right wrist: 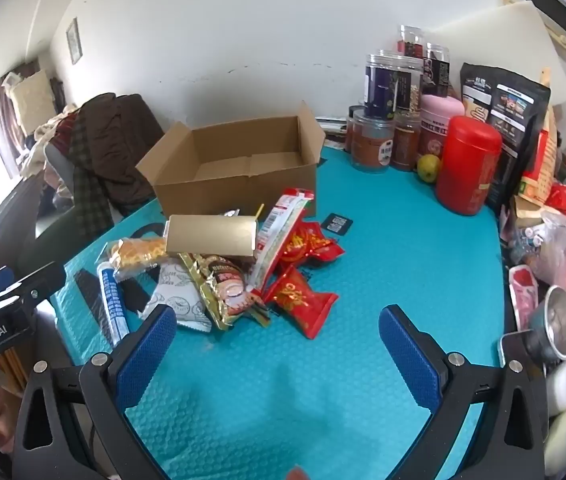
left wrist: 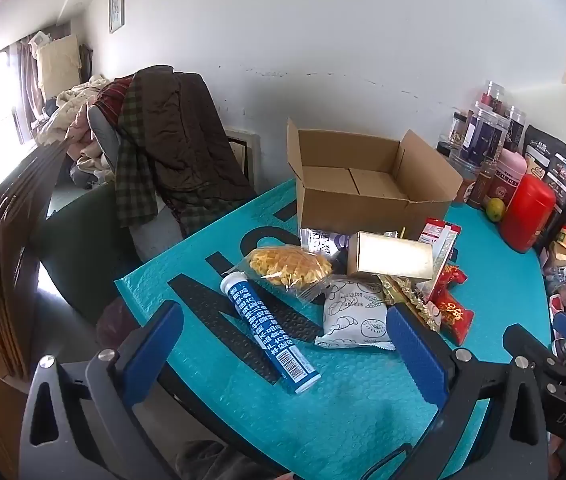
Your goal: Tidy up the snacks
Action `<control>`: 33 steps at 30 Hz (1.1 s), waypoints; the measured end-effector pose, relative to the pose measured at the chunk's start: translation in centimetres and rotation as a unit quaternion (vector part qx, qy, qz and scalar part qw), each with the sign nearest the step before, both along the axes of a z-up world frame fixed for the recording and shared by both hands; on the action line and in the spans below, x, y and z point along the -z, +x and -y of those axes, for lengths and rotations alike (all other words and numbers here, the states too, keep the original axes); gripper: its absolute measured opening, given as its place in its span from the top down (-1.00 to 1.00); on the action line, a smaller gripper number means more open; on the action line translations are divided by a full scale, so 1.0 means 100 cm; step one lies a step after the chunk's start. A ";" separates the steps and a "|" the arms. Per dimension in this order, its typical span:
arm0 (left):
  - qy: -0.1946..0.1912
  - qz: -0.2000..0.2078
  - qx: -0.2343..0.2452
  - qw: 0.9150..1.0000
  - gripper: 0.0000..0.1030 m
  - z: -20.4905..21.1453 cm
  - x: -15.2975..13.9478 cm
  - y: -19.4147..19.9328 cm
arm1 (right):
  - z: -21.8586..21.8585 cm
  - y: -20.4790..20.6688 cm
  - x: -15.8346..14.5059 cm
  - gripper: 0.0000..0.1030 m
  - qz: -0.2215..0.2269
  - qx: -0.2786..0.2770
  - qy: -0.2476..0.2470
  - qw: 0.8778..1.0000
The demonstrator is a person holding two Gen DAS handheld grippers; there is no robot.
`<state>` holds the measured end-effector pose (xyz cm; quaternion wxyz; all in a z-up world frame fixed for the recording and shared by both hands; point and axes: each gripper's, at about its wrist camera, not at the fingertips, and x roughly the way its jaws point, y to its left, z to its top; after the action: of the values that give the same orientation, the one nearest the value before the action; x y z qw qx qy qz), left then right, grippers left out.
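Observation:
An open cardboard box (left wrist: 363, 184) (right wrist: 239, 164) stands empty at the back of the teal mat (left wrist: 343, 412) (right wrist: 283, 380). In front of it lies a pile of snacks: a blue-and-white tube (left wrist: 269, 334) (right wrist: 113, 304), a clear bag of yellow crackers (left wrist: 289, 266) (right wrist: 139, 254), a white bread packet (left wrist: 357, 318) (right wrist: 177, 300), a gold box (left wrist: 389, 256) (right wrist: 211, 236), a gold wrapper (right wrist: 225, 288) and red packets (left wrist: 453, 308) (right wrist: 301, 300). My left gripper (left wrist: 287, 332) hangs open above the tube, holding nothing. My right gripper (right wrist: 279, 336) is open over bare mat, just short of the red packets.
Jars (right wrist: 391, 84), a red canister (right wrist: 469, 164), a pink canister (right wrist: 439, 120), a green fruit (right wrist: 429, 168) and a black pouch (right wrist: 503, 104) line the back right. Bags and a metal cup (right wrist: 559, 328) crowd the right edge. A chair heaped with clothes (left wrist: 171, 140) stands at the left.

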<state>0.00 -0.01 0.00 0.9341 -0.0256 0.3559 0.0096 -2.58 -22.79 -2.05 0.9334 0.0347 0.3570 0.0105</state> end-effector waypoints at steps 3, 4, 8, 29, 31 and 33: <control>0.001 -0.005 0.004 1.000 -1.00 0.001 0.001 0.002 | 0.000 -0.001 0.000 -1.00 0.003 -0.002 0.003 1.000; 0.000 -0.007 0.005 1.000 -1.00 0.001 0.002 0.003 | 0.000 -0.001 0.000 -1.00 0.003 -0.002 0.003 1.000; -0.006 -0.001 0.009 1.000 -1.00 0.004 -0.001 0.000 | -0.001 -0.002 -0.001 -1.00 0.005 -0.002 -0.002 1.000; -0.012 0.003 0.019 1.000 -1.00 0.004 -0.004 -0.002 | 0.002 -0.004 0.000 -1.00 0.009 -0.009 0.003 1.000; -0.014 0.005 0.020 1.000 -1.00 0.003 -0.003 -0.003 | 0.002 -0.005 0.000 -1.00 0.011 -0.009 0.002 1.000; -0.017 0.003 0.022 1.000 -1.00 0.003 -0.002 -0.002 | 0.002 -0.005 0.000 -1.00 0.011 -0.006 0.000 1.000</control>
<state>-0.22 -0.32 0.24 0.9345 -0.0334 0.3541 -0.0174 -3.11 -23.01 -2.03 0.9371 0.0328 0.3471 0.0169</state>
